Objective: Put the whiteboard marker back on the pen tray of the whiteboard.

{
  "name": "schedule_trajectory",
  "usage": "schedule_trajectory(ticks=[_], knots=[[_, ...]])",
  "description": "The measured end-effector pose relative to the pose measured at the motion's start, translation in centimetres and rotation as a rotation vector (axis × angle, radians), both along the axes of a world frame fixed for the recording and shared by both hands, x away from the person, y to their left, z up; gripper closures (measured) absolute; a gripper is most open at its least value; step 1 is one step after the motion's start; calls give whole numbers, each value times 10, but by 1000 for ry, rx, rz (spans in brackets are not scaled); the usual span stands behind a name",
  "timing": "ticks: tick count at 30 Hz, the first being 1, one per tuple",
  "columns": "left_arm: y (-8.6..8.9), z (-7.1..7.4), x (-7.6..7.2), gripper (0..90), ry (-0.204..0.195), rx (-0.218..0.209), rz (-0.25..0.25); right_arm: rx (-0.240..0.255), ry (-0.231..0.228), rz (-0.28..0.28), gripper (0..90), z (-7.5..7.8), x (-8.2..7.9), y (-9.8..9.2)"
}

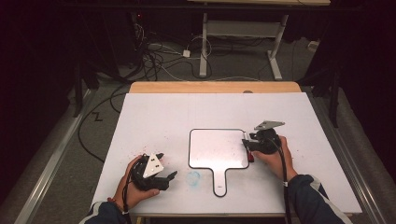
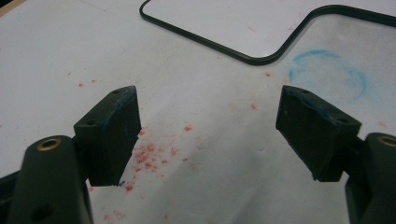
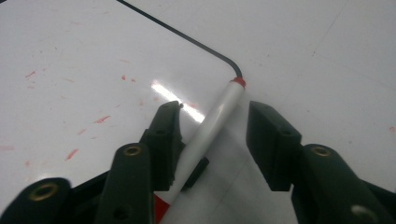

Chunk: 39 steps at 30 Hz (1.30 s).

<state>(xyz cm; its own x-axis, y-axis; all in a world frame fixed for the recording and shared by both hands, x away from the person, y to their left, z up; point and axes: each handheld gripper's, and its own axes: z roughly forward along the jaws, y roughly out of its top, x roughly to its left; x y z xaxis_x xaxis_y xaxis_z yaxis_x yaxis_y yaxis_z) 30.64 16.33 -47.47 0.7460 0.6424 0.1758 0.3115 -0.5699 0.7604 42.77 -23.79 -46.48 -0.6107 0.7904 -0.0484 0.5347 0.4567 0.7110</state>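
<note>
Step in hand: I judge I am laying the marker (image 3: 210, 126) down at the right edge of the small whiteboard (image 1: 218, 148); whether I am releasing it or about to take it up I cannot tell for sure.
Right gripper (image 3: 212, 126): my fingers stand apart around the marker; it leans against the left one, a clear gap to the right one, so nothing clamps it.
Left gripper (image 2: 208, 126): fingers wide open, empty, over the desk (image 1: 154, 116) near the board's handle.
Where the marker is: across the board's rounded corner, red end on the dark rim.
Next move: draw the right fingers straight back without nudging the barrel, since a round pen rolls easily.
Marker: slim white cylinder, smooth, red at both ends.
Whiteboard: glossy white, thin black rim, rounded corners, paddle handle.
Desk surface: matte white, speckled with red crumbs (image 2: 149, 156) and a smudged blue ring (image 2: 329, 74).
Finger pads: black, blocky, dull.
</note>
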Motion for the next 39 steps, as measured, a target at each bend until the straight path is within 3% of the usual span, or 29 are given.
schedule_trajectory(ticks=[4, 8, 14, 20, 25, 30, 35, 39], knots=[[0, 0, 0, 210, -2, -1, -1, 19, -23, -1, 520, 4, -3, 0], [0, 1, 1, 210, -6, -2, 3, 35, -92, 15, 478, 15, -11, -3], [-1, 2, 1, 210, -8, -5, 10, 67, -241, 73, 421, 35, -33, -14], [-1, 2, 2, 207, -11, 0, 16, 72, -340, 96, 366, 44, -59, -33], [-1, 3, 1, 206, -16, -3, 28, 99, -373, 96, 328, 42, -80, -50], [1, 5, 0, 197, -46, 0, 37, 108, -391, 78, 269, 36, -100, -62], [0, 7, -3, 196, -61, -1, 36, 77, -413, 68, 272, 28, -116, -64], [0, 7, -2, 193, -65, -1, 37, 51, -420, 75, 260, 26, -120, -62]])
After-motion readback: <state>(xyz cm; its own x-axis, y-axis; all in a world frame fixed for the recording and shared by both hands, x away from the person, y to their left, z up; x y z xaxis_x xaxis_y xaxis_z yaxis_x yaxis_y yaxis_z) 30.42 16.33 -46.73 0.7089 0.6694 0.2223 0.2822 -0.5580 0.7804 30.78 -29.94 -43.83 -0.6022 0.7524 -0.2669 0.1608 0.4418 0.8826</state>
